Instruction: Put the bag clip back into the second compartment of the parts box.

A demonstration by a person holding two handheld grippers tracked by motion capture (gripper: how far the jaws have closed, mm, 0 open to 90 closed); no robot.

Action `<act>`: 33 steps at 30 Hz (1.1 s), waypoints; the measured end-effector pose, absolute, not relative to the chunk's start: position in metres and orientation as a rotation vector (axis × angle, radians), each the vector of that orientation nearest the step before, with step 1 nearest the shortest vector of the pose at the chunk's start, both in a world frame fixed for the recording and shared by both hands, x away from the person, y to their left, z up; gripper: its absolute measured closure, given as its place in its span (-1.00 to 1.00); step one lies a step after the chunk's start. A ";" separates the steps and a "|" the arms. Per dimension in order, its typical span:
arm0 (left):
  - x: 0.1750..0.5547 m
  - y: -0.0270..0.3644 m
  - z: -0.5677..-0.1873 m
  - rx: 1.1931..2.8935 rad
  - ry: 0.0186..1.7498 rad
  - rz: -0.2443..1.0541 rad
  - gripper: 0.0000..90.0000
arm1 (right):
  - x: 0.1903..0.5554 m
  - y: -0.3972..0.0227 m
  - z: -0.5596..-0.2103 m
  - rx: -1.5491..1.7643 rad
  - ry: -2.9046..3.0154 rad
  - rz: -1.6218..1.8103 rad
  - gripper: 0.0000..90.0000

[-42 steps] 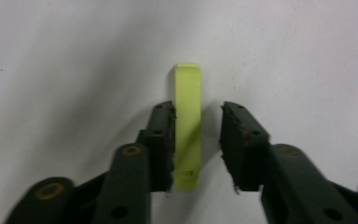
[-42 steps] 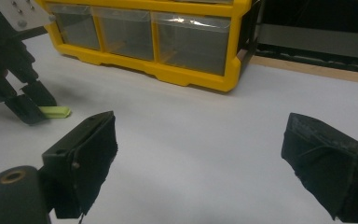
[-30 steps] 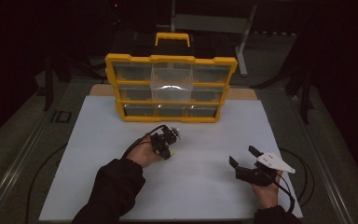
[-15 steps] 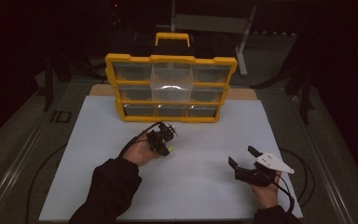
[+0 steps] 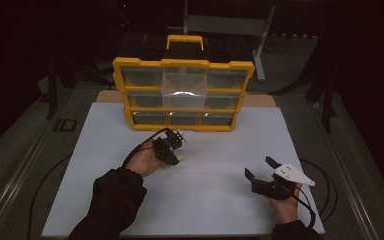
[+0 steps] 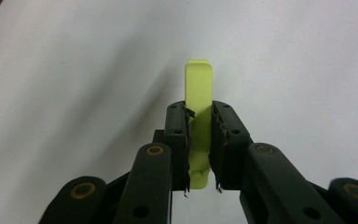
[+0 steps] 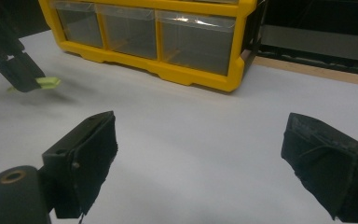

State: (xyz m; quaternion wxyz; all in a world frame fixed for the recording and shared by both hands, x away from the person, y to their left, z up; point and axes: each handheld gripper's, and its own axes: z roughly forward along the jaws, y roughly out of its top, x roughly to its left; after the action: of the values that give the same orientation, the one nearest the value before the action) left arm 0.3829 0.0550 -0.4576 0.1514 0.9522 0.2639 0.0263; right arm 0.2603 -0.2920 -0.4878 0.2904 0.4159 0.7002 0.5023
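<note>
Lifting my left gripper a bit and nudging it toward the yellow drawer organizer is the only thing that's changed vs a sec ago; the organizer, the white mat and my right gripper sit just as they did. To me that means the pick is done and I'm now in the carry phase, w/ the drop-off probably one of the clear drawers ahead, tho I can't tell which.

Biggest thing ahead of my left gripper is that organizer, standing at the far edge of the mat, near but not touching. Its middle top drawer looks pulled out toward me.

Right gripper: parked well apart, off to the side, jaws spread wide, nothing between the pads, hovering low over the mat.

Left gripper: jaws drawn in narrow and clamped on the lime-green plastic clip. Pads press both flat sides, approx mid-length; one end sticks out past the tips, the other pokes back between the fingers. Clip is clear of the mat, its shadow below.
</note>
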 end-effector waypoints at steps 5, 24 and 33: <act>0.382 0.063 -0.451 2.728 0.753 0.066 0.76 | 0.260 -0.292 -0.488 1.109 1.869 1.342 -0.77; 0.374 0.077 -0.415 2.676 0.692 0.066 0.76 | 0.260 -0.291 -0.488 1.107 1.875 1.336 -0.77; 0.374 0.078 -0.396 2.668 0.663 0.082 0.76 | 0.261 -0.291 -0.489 1.108 1.875 1.332 -0.77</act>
State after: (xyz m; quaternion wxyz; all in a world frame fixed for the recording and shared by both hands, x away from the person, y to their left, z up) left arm 0.3745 0.0784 -0.3965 0.1942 0.9516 0.2363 0.0293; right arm 0.2606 -0.2908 -0.4887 0.2900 0.4152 0.7029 0.4994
